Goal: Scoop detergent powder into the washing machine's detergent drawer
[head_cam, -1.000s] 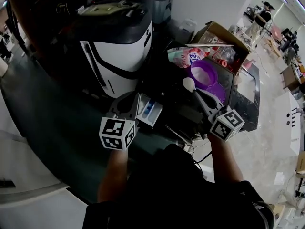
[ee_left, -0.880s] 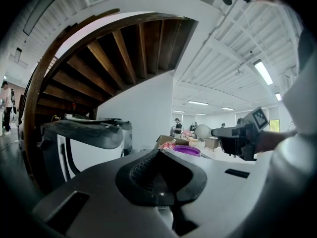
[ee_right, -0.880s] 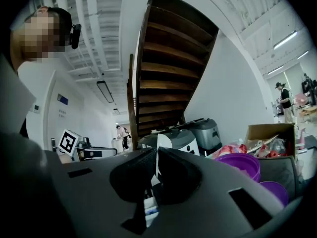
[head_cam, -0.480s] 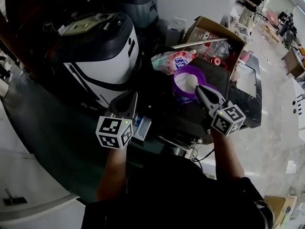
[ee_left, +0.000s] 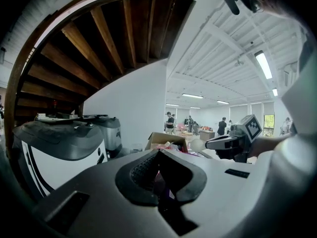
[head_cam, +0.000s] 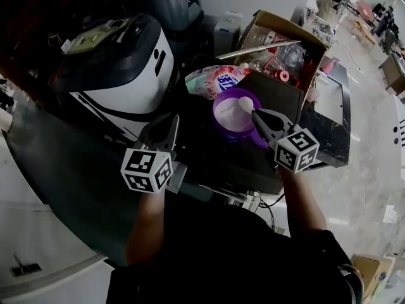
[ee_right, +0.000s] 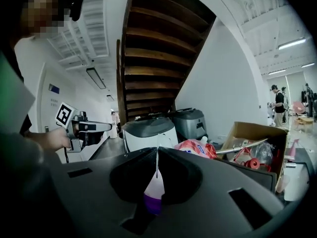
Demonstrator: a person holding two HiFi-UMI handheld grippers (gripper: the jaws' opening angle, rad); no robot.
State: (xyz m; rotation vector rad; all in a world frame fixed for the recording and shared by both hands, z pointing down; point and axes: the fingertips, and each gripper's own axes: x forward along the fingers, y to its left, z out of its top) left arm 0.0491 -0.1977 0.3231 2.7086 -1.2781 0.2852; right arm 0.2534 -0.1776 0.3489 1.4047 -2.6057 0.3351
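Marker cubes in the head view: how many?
2. One marker cube sits on the left gripper at lower left; the other on the right gripper, beside the purple tub. None seems hidden.

Upright at frame centre: round purple tub [head_cam: 223, 130], lid off, filled with white powder [head_cam: 229, 114]. Dipped into that powder: white scoop [head_cam: 245, 106], handle pinched by right hand-held gripper [head_cam: 256, 113].

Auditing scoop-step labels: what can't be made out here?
- Detergent drawer: head view, nearly all behind the left gripper's marker cube; compartments unreadable.
- Scoop bowl: head view, white against the powder in the purple tub, under the right gripper's tongs; fill unclear.
- Right gripper view: only the scoop handle shows between the shut tongs.
- Detergent bag print: too small.
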